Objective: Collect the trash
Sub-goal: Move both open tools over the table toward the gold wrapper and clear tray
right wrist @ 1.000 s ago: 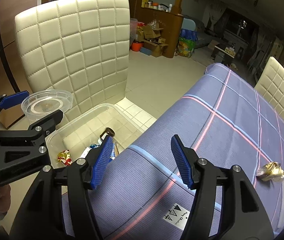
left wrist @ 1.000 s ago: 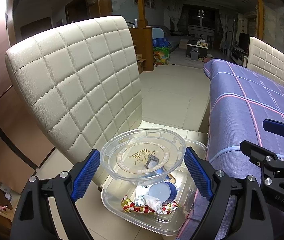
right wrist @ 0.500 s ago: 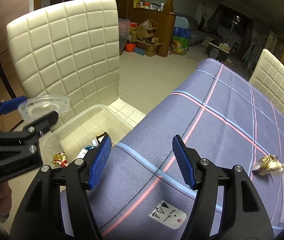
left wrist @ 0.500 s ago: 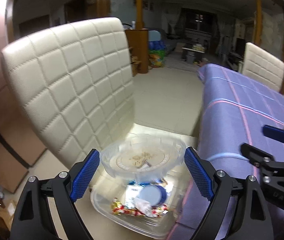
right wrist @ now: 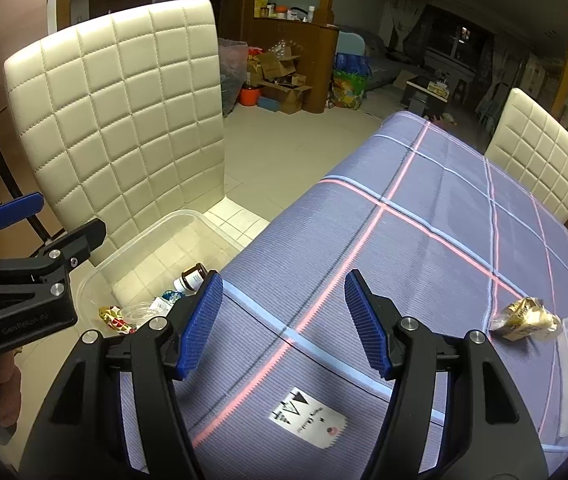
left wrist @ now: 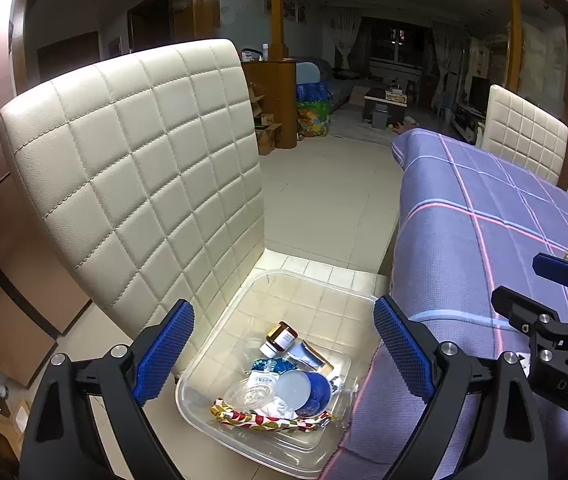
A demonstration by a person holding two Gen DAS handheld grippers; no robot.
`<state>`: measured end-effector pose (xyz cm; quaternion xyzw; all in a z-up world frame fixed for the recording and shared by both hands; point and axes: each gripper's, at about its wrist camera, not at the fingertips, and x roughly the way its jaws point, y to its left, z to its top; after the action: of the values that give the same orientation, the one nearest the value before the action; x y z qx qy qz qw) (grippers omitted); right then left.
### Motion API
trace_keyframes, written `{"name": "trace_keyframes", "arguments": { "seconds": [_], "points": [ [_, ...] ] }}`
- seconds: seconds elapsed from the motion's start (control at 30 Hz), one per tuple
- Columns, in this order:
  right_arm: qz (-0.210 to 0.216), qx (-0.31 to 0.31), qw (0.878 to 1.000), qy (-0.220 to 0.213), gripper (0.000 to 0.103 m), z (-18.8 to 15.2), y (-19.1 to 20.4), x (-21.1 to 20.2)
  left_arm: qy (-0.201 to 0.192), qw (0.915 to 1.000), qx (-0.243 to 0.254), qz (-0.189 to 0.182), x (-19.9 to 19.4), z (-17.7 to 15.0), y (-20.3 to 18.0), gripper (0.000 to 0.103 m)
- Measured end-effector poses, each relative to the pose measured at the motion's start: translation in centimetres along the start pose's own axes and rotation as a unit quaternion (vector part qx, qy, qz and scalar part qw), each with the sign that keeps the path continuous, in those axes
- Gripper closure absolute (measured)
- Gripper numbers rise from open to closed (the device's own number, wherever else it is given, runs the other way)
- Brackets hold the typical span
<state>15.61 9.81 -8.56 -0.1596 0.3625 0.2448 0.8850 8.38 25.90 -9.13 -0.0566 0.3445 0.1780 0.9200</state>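
We list: plaid-clothed table [right wrist: 423,240] cut off at right, quilted chair [left wrist: 136,184], clear bin [left wrist: 220,420] on its seat holding jumbled trash, left gripper [left wrist: 284,356] jaws just widened, empty, right gripper [right wrist: 284,320] spread, empty, crumpled gold wrapper [right wrist: 525,318] near table's right edge.

We see dim warm indoor light, a dark far room, soft sheen on the quilted chair back [left wrist: 136,184], sharp focus, heavy fisheye bending and black vignette corners.

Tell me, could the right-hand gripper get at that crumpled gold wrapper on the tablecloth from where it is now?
Probably yes. The right gripper is open and empty, and only bare tablecloth lies between it and the gold wrapper off to its right.
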Motion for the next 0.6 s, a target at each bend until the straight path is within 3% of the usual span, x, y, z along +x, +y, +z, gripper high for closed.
{"name": "trace_keyframes", "arguments": {
  "seconds": [0.23,0.6],
  "points": [
    [-0.021,0.024,0.999,-0.005,0.039,-1.1,-3.4,-1.0,-0.002,0.9991,0.037,-0.023,-0.4,0.2,-3.3,0.014],
    [-0.057,0.108,0.992,0.006,0.038,-5.1,-12.8,-2.8,-0.019,0.9906,0.110,-0.079,-1.8,0.4,-13.3,0.014]
  ]
}}
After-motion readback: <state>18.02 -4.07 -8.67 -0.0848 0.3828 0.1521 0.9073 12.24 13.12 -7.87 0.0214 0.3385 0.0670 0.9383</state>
